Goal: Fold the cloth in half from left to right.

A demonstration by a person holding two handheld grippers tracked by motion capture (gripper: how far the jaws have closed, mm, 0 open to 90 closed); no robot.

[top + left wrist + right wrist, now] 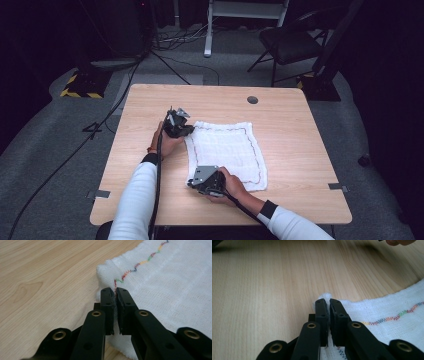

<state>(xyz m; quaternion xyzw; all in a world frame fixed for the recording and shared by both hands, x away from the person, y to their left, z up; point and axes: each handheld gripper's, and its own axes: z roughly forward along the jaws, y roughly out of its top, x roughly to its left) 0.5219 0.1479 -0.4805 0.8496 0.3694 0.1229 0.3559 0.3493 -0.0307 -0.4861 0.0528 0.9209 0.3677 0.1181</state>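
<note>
Fingers (108, 305) of the left gripper (176, 122) are pressed together on the far left corner of the white gauze cloth with multicoloured zigzag stitching (227, 152), the fabric pinched thin between them. Those of the right gripper (206, 181) are likewise clamped on the near left corner, as seen in the right gripper view (322, 315). The cloth is spread flat at the middle of the pale wooden bench (300, 140). Both corners of one edge are held, probably so that this side can be lifted evenly and folded over to the right.
</note>
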